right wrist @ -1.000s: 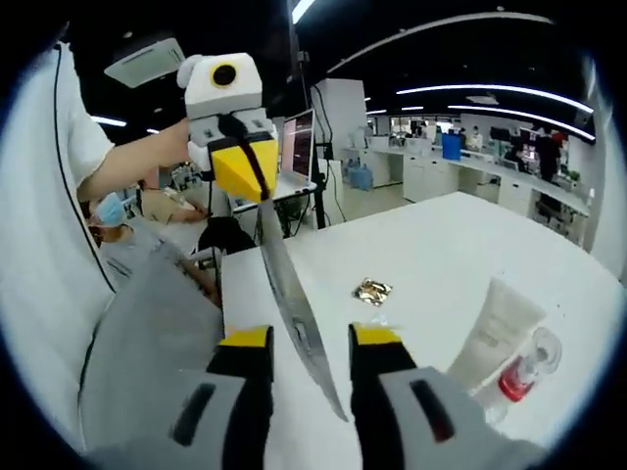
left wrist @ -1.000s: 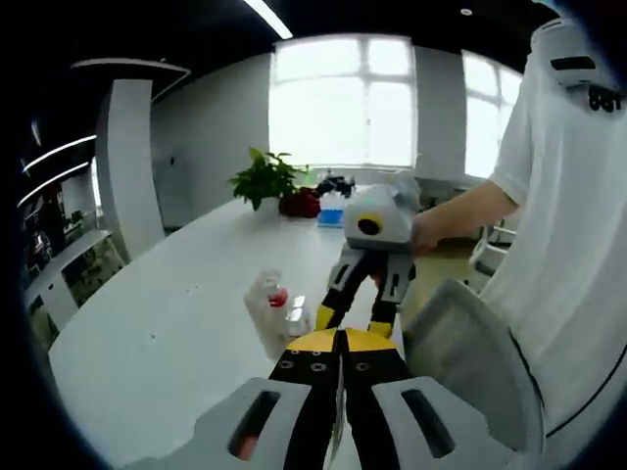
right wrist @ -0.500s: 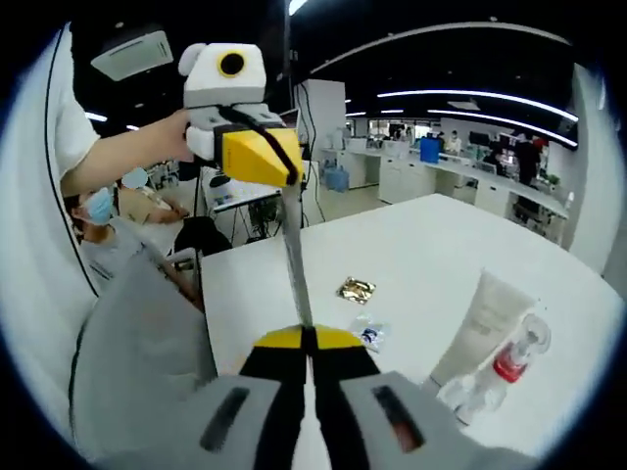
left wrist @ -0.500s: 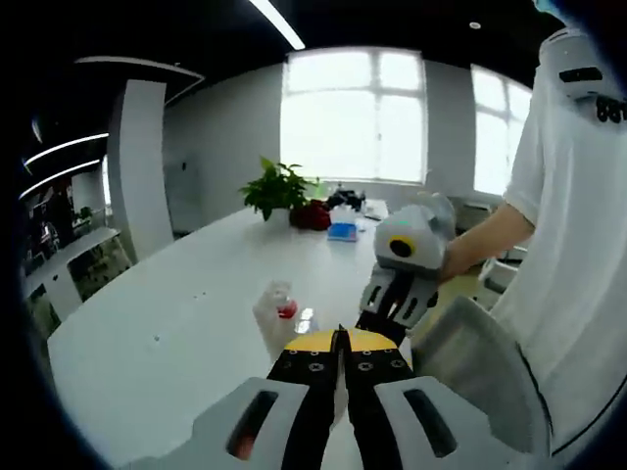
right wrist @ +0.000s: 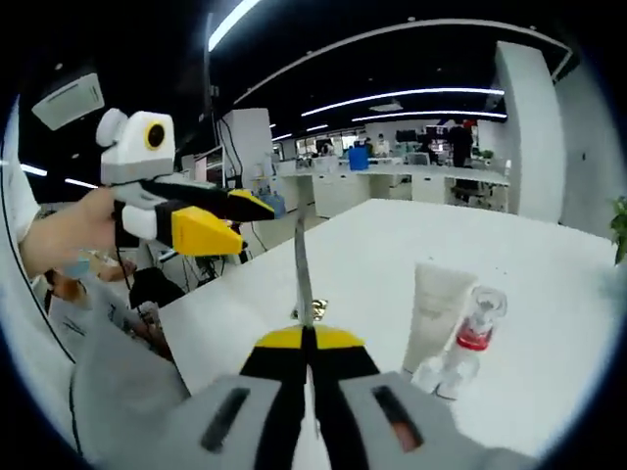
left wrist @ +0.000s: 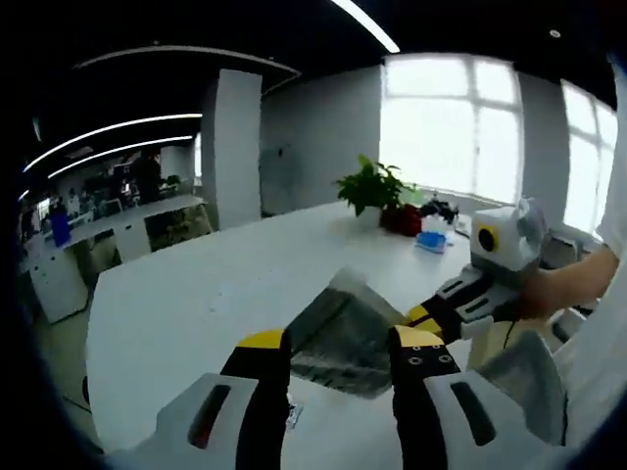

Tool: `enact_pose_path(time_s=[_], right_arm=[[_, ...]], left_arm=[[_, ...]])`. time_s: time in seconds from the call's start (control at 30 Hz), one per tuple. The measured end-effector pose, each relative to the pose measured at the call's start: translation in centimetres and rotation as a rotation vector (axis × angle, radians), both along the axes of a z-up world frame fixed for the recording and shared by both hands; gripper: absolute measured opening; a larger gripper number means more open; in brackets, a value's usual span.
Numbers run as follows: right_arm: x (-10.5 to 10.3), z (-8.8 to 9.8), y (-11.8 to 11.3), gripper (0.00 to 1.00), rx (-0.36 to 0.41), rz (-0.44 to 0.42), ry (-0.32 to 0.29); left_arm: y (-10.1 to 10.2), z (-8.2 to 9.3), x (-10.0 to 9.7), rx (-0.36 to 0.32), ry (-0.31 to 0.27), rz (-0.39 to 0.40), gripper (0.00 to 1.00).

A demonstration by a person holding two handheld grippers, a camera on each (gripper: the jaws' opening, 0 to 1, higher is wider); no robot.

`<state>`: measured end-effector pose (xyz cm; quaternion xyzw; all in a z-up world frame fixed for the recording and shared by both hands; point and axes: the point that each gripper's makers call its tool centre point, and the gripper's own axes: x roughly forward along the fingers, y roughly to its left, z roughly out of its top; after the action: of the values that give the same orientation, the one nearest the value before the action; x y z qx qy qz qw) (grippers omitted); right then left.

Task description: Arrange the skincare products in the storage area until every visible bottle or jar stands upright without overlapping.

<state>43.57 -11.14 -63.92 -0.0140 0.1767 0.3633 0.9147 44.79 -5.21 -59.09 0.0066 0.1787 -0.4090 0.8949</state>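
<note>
Left gripper view: the left gripper [left wrist: 336, 351] now has its jaws apart, where half a second ago they were pressed together. Just ahead of and between them hangs one grey, translucent pouch [left wrist: 343, 328], seen broadside and touching neither tip. To the right, the right gripper [left wrist: 423, 315] pinches the pouch's far edge, a hand [left wrist: 558, 292] behind it. The camera has swung, so the white table [left wrist: 186, 313] fills the ground ahead; one potted plant [left wrist: 372, 186] stands far off, with small red and blue items beside it too blurred to name.

Right gripper view: the right gripper [right wrist: 309, 338] sits with its jaws together, clamped on the pouch [right wrist: 303, 264], which rises edge-on as a thin strip. Up and to the left, the left gripper [right wrist: 235, 217] is spread open and clear of the pouch, where earlier it gripped the top. Ahead to the right lie one white tube [right wrist: 433, 302] and one clear red-capped bottle [right wrist: 460, 341], side by side on the table [right wrist: 549, 284], both lying down. One small gold sachet [right wrist: 312, 311] peeks out behind the pouch, mostly hidden
</note>
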Motion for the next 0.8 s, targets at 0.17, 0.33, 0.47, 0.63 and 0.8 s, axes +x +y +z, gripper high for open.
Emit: enact_pose_path(time_s=[0.17,0.33,0.47,0.63,0.8], right_arm=[[0.0,0.6,0.6,0.01,-0.032,-0.01,-0.036],[0.1,1.5,1.4,0.01,-0.117,-0.047,-0.111],[0.1,1.6,2.1,0.01,-0.226,-0.07,-0.18],[0.4,2.0,2.7,0.01,-0.257,-0.097,-0.226],[0.7,2.6,3.1,0.01,-0.277,-0.107,-0.262]], left_arm=[[-0.7,-1.6,-1.5,-0.097,0.176,0.072,0.4],[-0.9,-2.0,-1.5,-0.19,0.284,0.246,0.43],[-0.6,-0.8,-0.6,-0.295,0.316,0.358,0.45],[-1.5,0.7,-0.3,-0.31,0.287,0.402,0.47],[-2.2,0.8,0.6,-0.309,0.288,0.461,0.5]])
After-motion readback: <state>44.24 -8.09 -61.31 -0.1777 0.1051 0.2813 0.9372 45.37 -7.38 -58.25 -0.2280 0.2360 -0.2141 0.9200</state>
